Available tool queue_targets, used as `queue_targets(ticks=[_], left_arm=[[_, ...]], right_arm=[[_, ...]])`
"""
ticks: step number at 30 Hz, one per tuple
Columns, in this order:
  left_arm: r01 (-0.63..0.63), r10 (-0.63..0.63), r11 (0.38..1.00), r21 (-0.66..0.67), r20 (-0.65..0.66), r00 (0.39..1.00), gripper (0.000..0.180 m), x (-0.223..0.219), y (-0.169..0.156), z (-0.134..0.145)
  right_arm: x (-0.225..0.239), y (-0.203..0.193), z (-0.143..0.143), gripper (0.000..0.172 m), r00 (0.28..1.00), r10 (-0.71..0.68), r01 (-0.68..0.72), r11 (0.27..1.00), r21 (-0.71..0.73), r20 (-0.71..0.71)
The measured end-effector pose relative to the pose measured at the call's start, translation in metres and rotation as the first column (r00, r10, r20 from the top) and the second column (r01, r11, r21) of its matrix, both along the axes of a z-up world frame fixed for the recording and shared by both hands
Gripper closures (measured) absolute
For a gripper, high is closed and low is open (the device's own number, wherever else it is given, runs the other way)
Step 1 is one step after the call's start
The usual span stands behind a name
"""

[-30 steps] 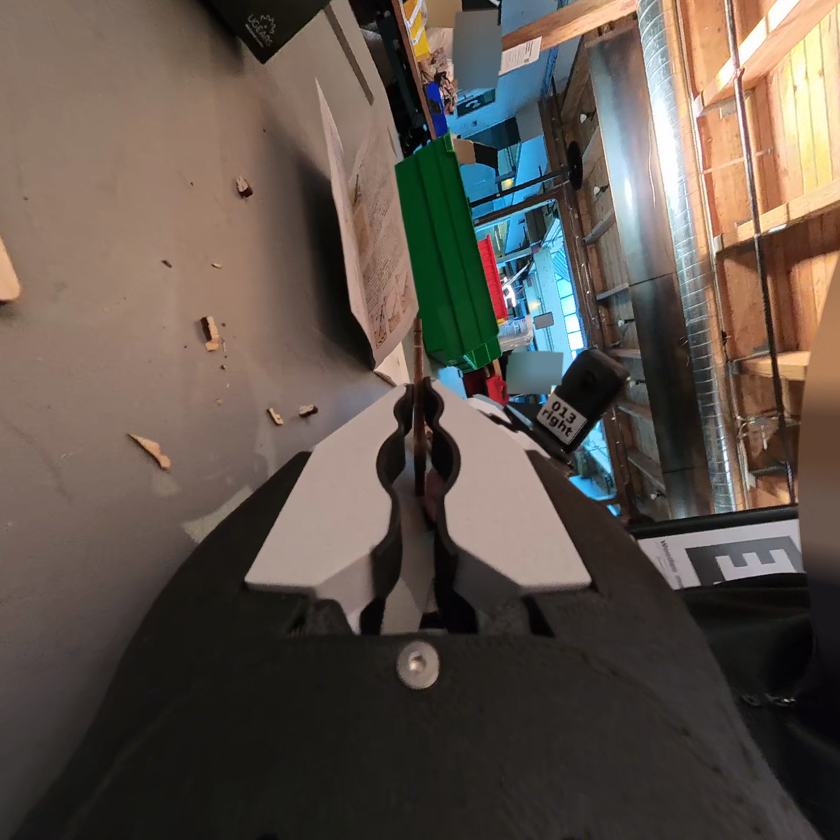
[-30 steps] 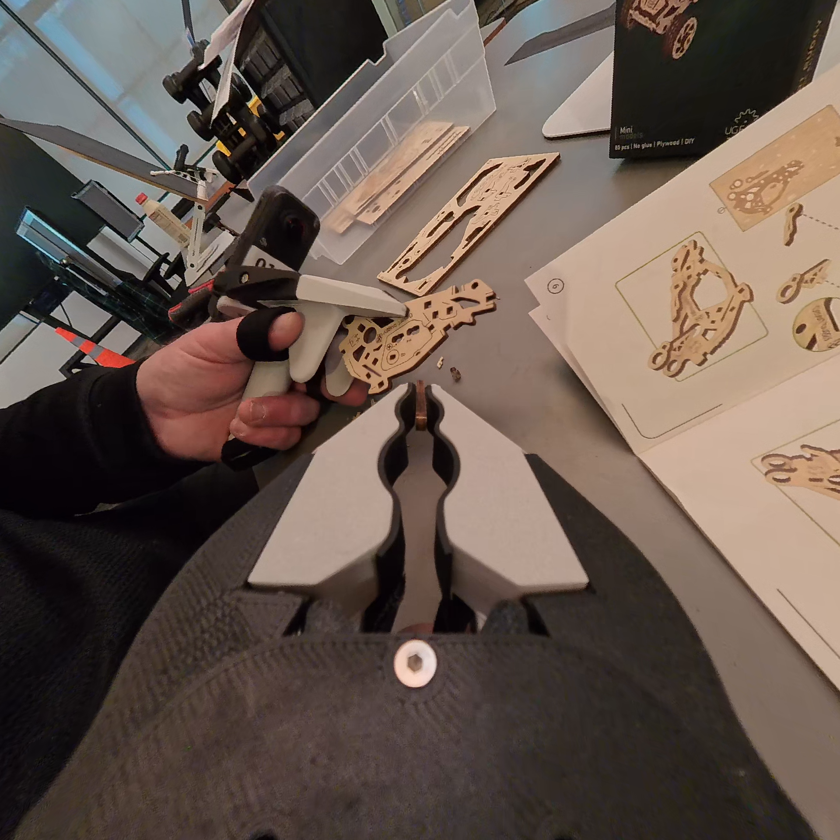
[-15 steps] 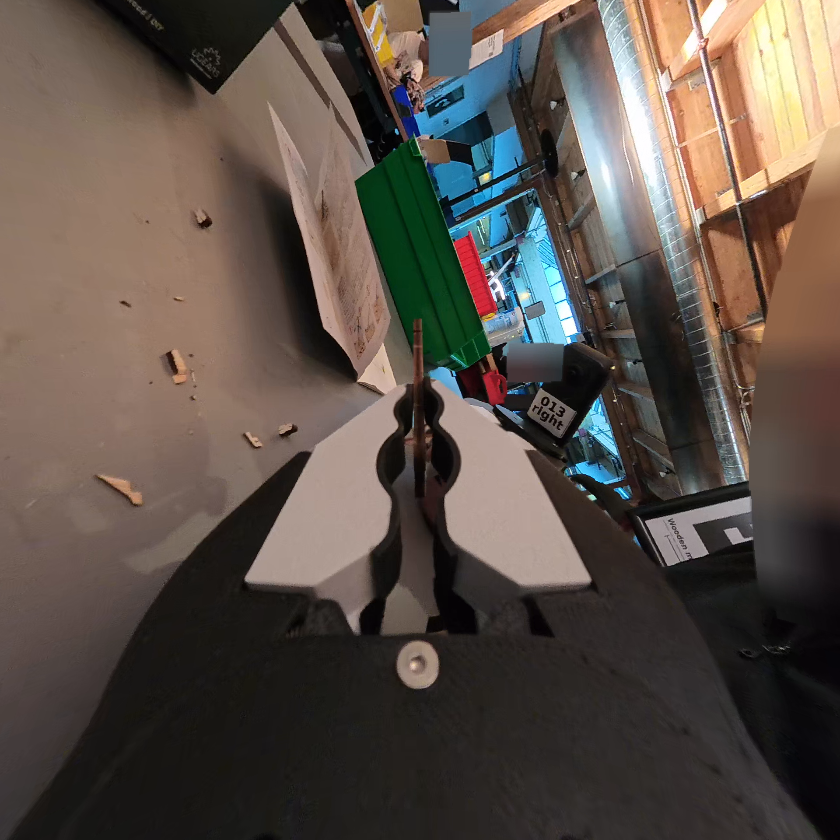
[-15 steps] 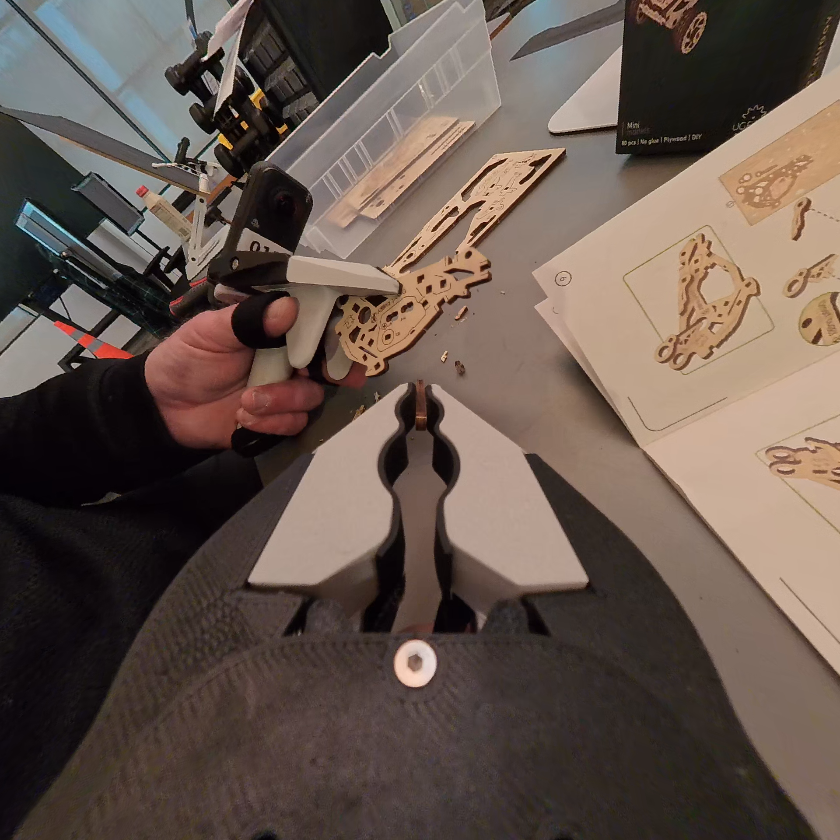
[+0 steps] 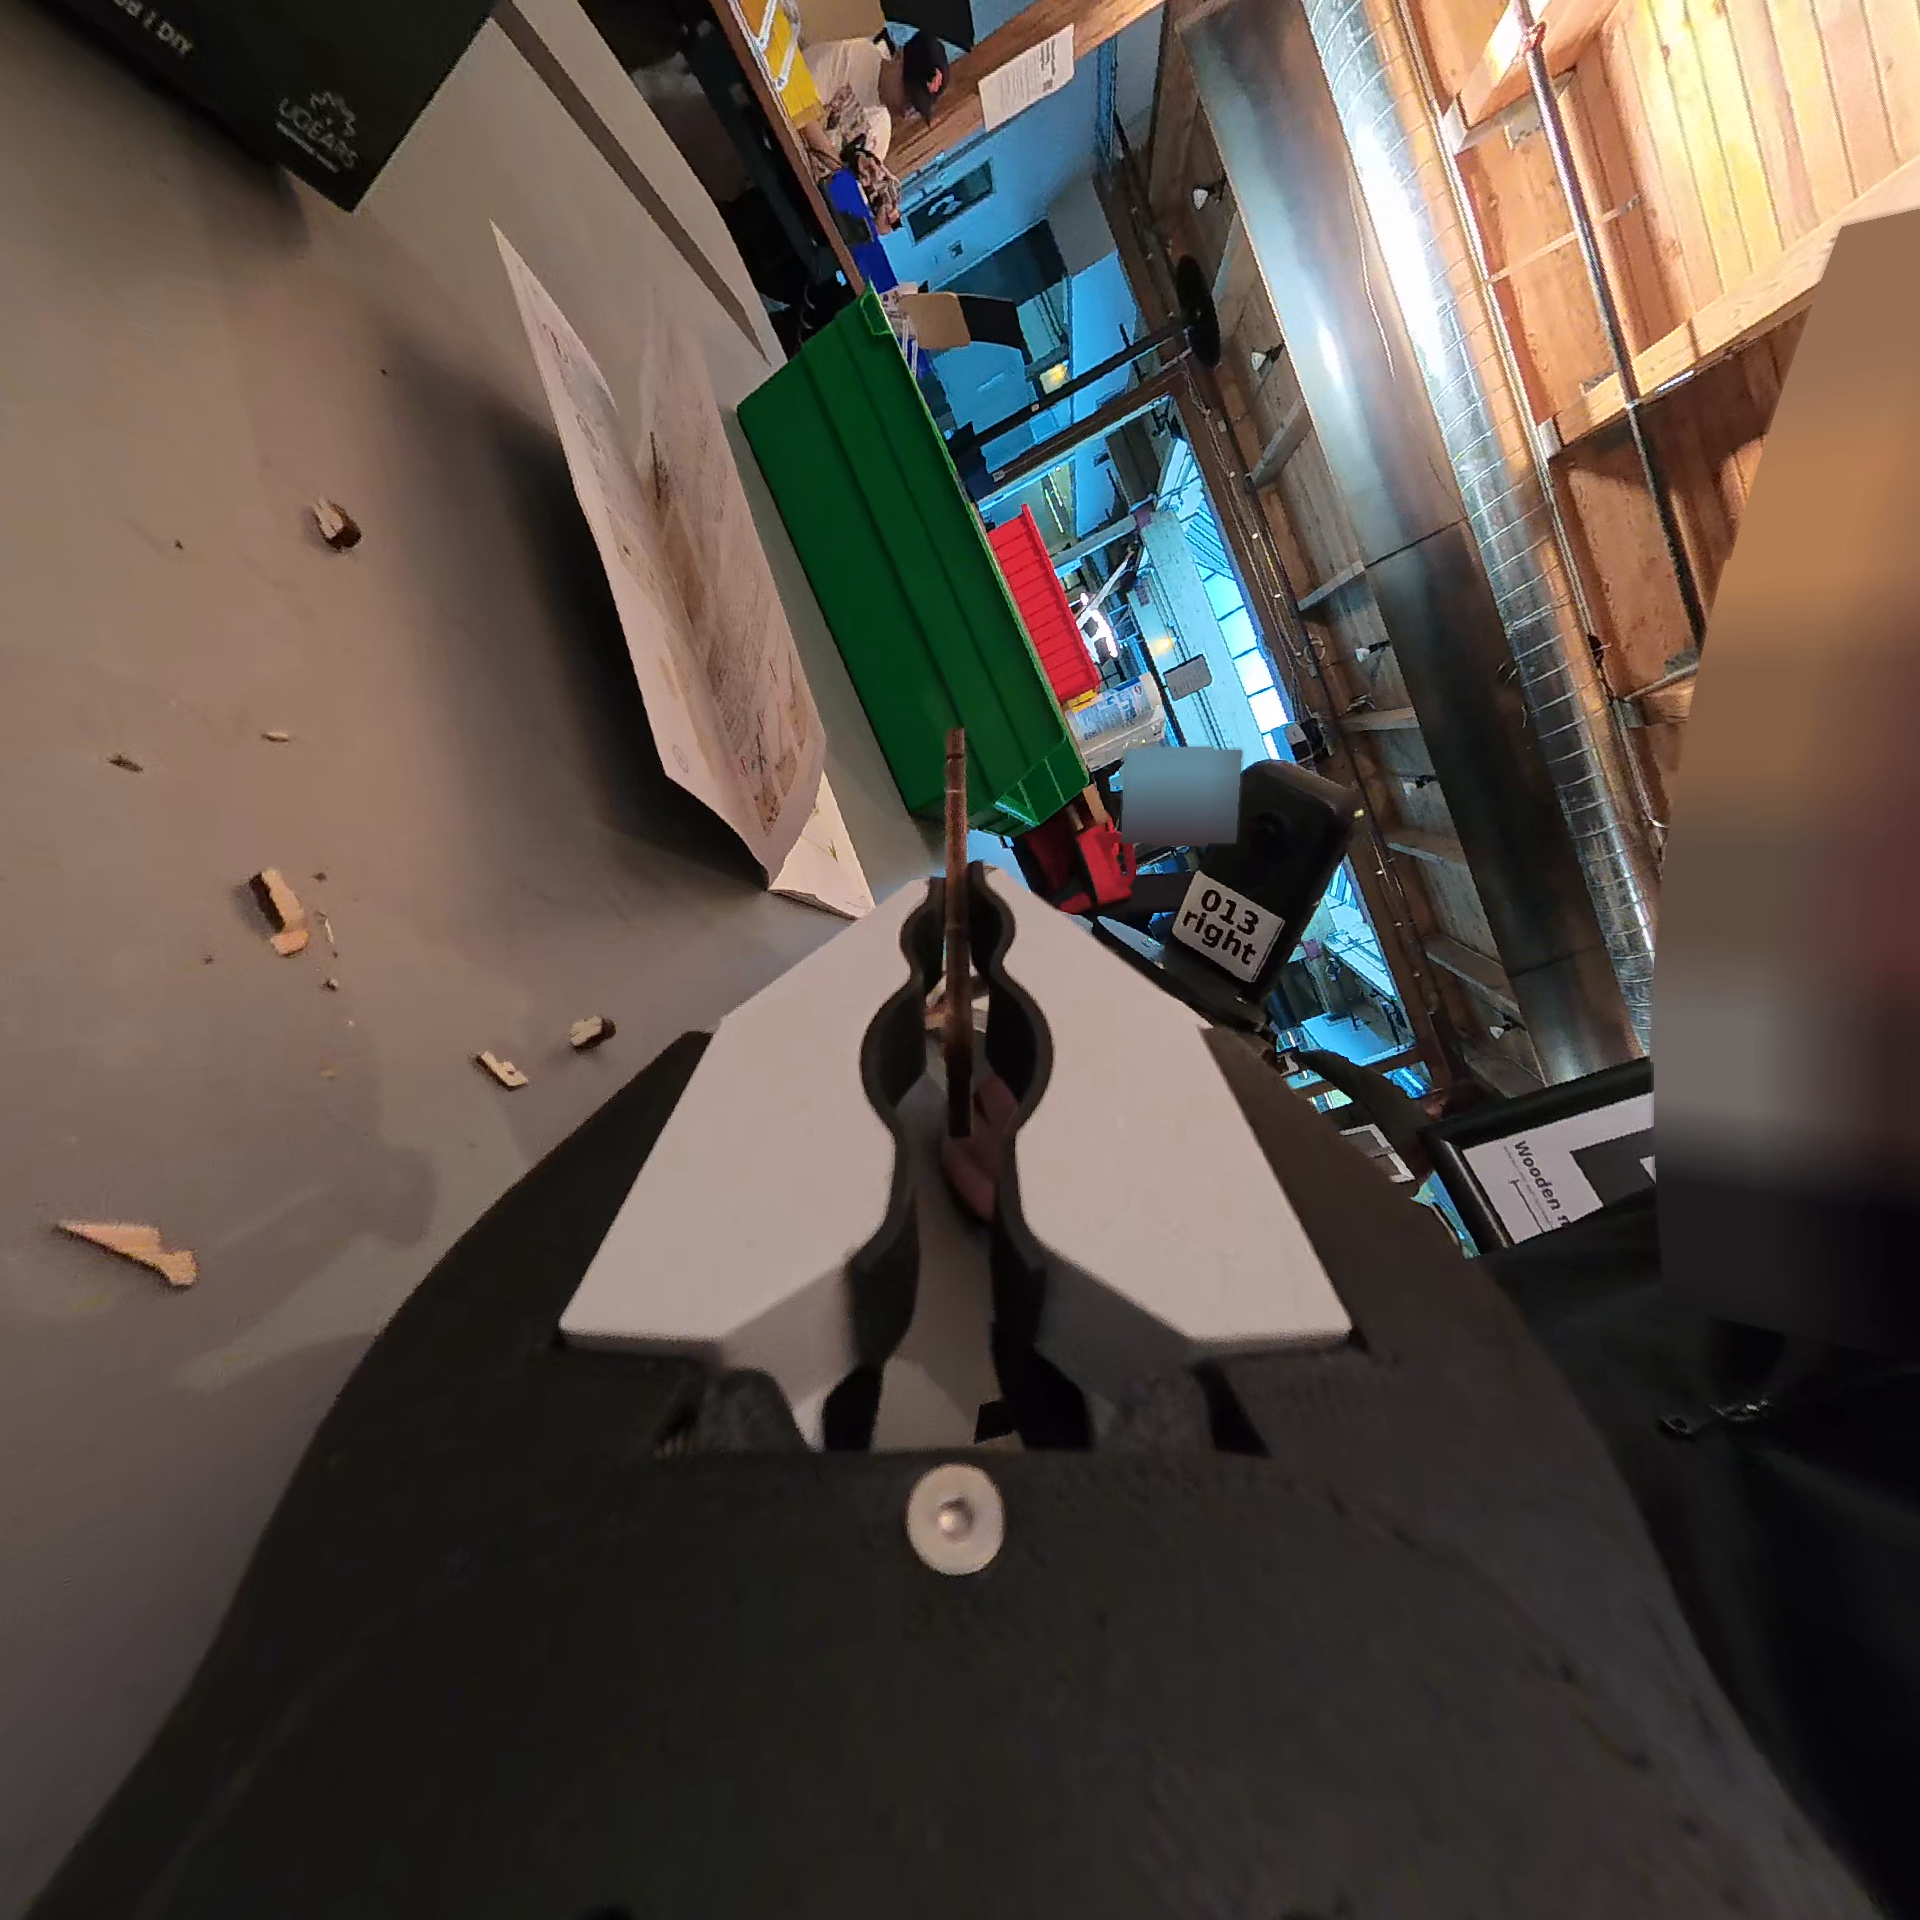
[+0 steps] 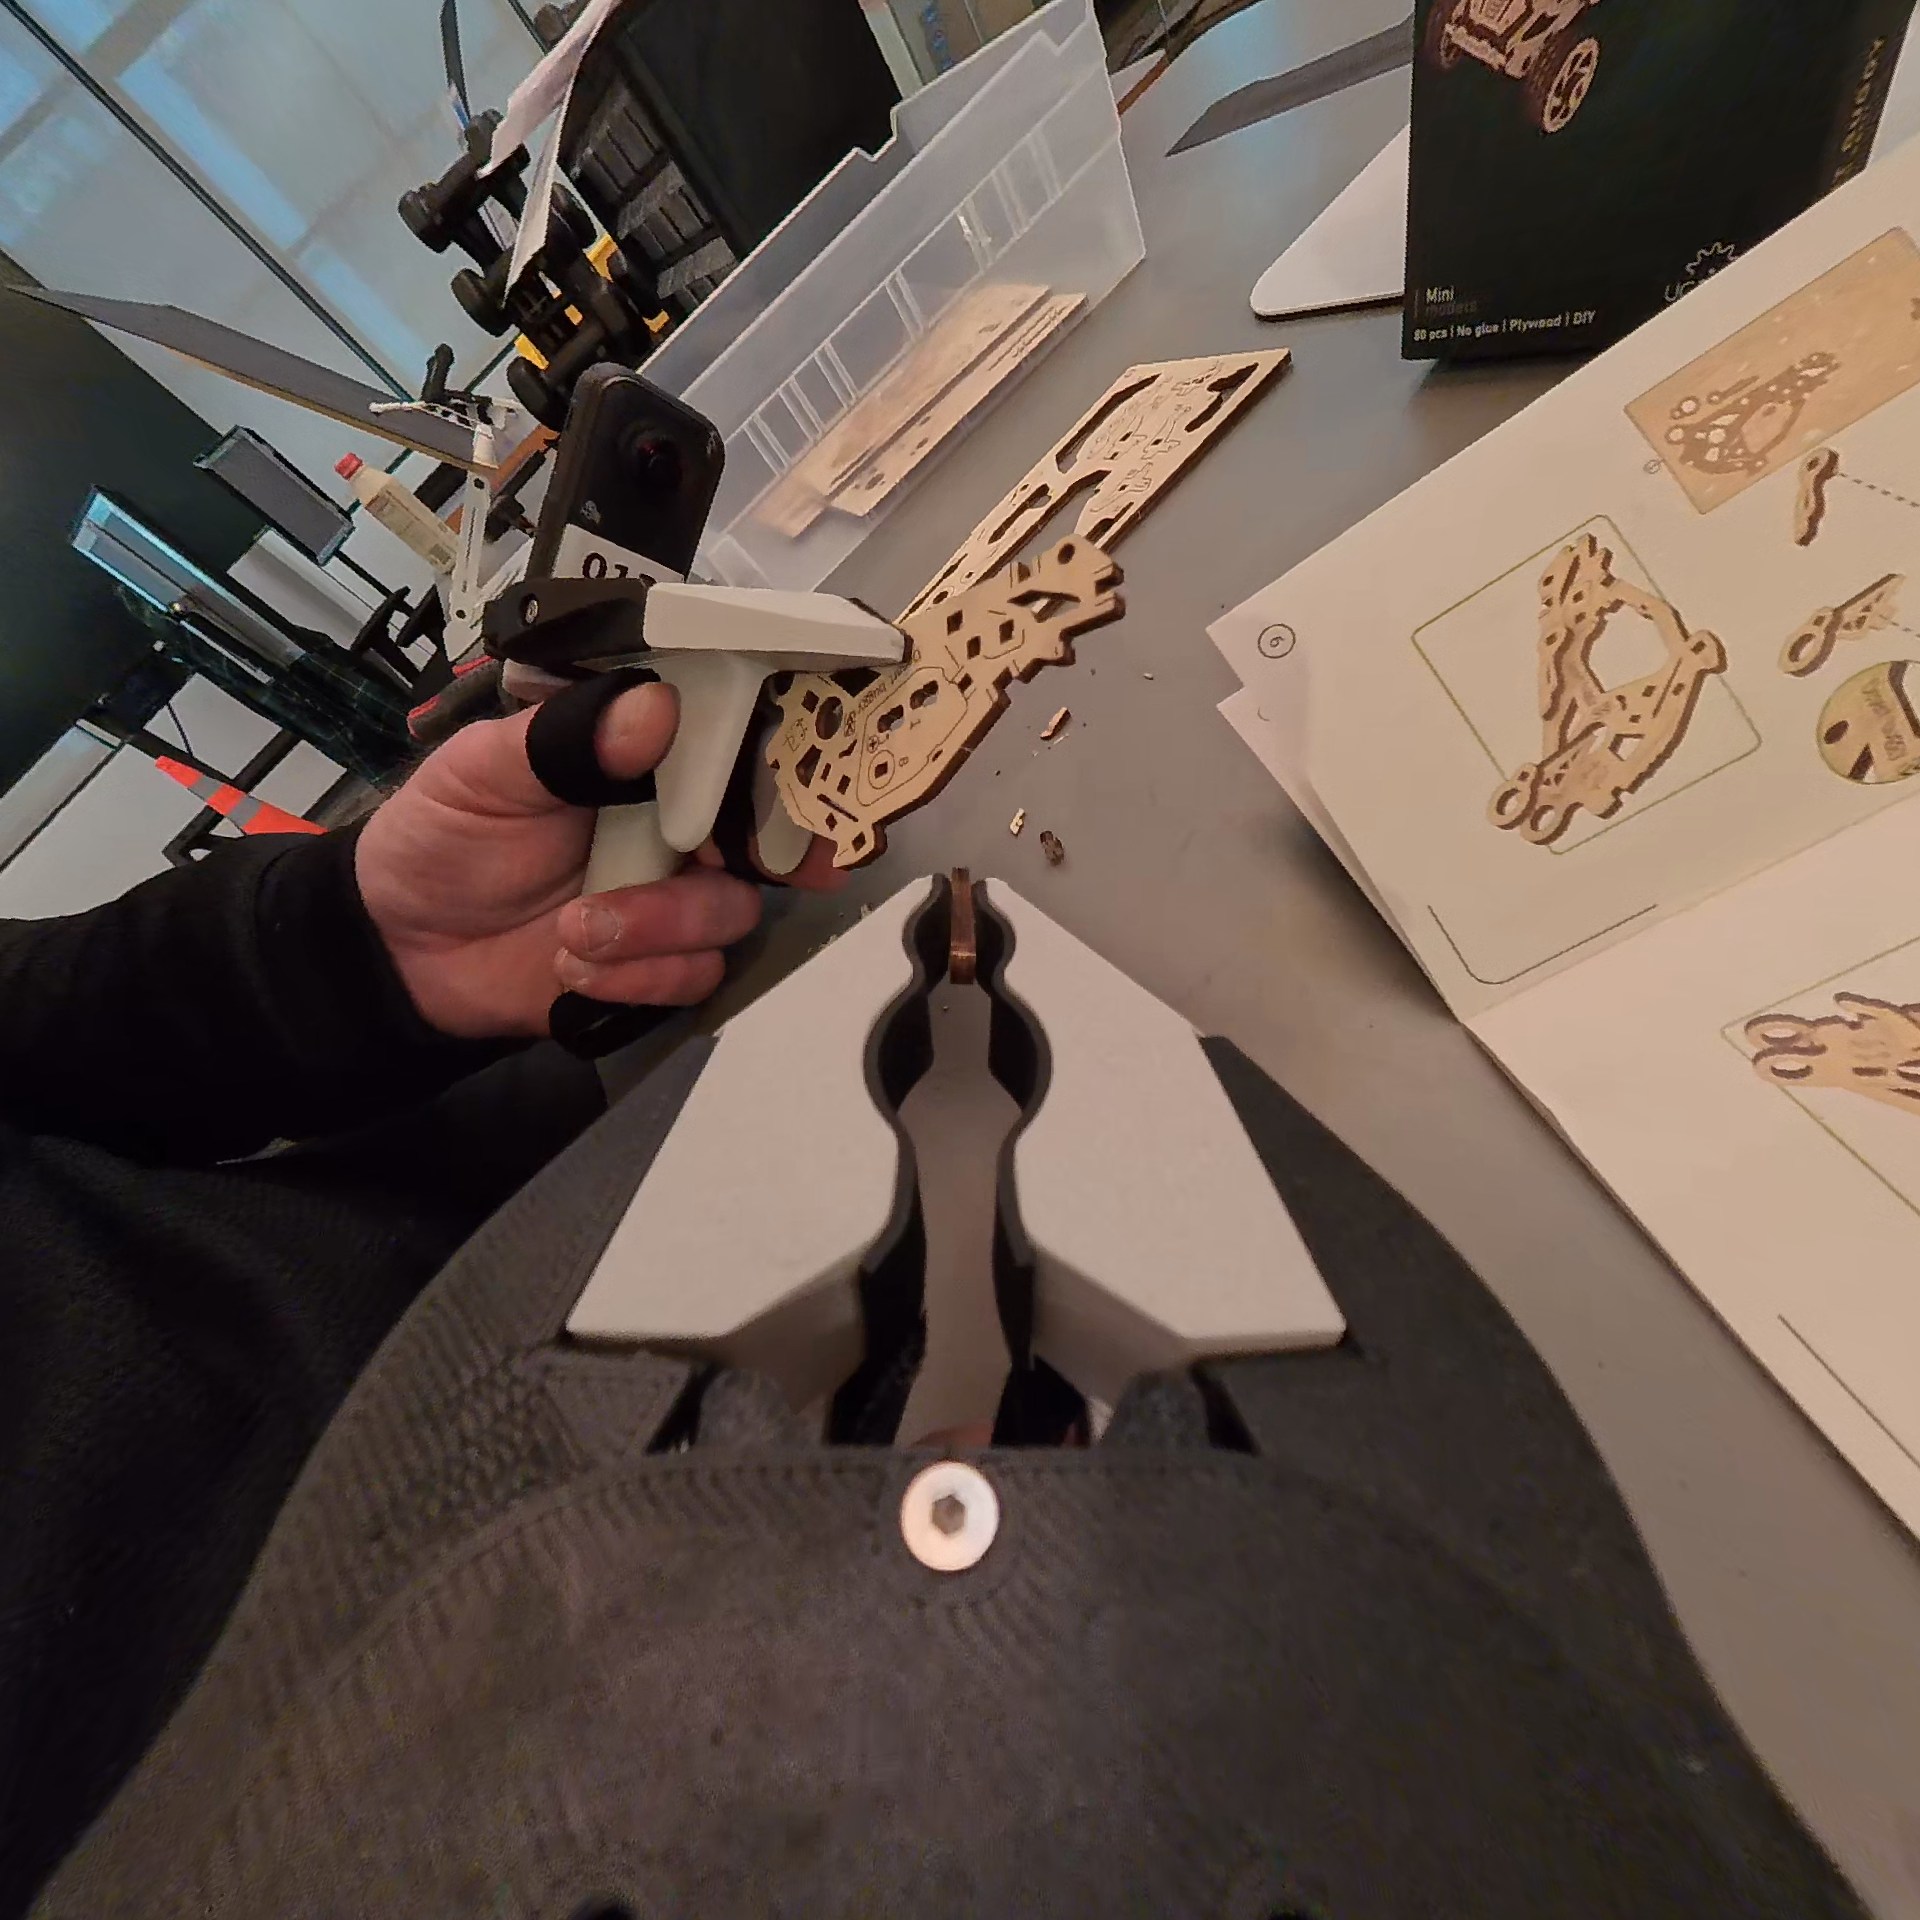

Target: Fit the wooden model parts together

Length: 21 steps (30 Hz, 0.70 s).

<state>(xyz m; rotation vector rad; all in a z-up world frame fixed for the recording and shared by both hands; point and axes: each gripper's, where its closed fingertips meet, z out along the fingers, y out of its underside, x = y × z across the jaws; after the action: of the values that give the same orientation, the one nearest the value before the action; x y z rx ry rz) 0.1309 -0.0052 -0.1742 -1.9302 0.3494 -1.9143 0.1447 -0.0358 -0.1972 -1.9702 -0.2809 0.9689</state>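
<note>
My left gripper (image 5: pixel 956 904) is shut on a flat wooden body panel (image 5: pixel 954 831), seen edge-on between its fingertips and sticking out past them. In the right wrist view that panel (image 6: pixel 935 717) is a light plywood piece with many cut-outs, held above the grey table by the left gripper (image 6: pixel 883 644) in a person's hand. My right gripper (image 6: pixel 961 894) is shut on a small wooden part (image 6: pixel 963 930), seen edge-on at its fingertips, just below and in front of the panel. The two pieces do not touch.
An open instruction booklet (image 6: pixel 1621 748) lies at the right. A punched-out plywood sheet (image 6: pixel 1132 457) and a clear plastic bin (image 6: pixel 914 281) lie beyond the panel, a dark box (image 6: pixel 1621 177) at the back. Wood scraps (image 6: pixel 1049 831) dot the table (image 6: pixel 1195 894). A green bin (image 5: pixel 894 592) shows in the left view. Left tips to right tips: about 5 cm.
The left gripper with the panel has risen and drawn closer to my right gripper's tips, the panel tilting more upright. Both grasps have stayed shut on their pieces.
</note>
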Motion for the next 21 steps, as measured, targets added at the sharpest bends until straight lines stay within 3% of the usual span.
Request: queue_targets(ticks=[1, 12, 21], left_arm=[[0.0, 0.0, 1.0, 0.003, -0.004, 1.0, 0.179, 0.0, 0.0, -0.001], [-0.016, 0.017, 0.999, 0.028, -0.02, 1.0, 0.179, -0.002, 0.006, 0.0], [-0.043, 0.047, 0.997, 0.058, -0.064, 0.997, 0.179, -0.002, 0.01, -0.002]], right_arm=[[0.0, 0.0, 0.0, 0.171, 1.0, 0.0, 0.0, 1.0, -0.001, 0.0], [-0.001, 0.001, -0.003, 0.171, 1.0, 0.006, -0.005, 1.0, -0.022, 0.004], [-0.009, -0.002, -0.02, 0.171, 0.994, 0.057, -0.047, 0.994, -0.097, 0.098]])
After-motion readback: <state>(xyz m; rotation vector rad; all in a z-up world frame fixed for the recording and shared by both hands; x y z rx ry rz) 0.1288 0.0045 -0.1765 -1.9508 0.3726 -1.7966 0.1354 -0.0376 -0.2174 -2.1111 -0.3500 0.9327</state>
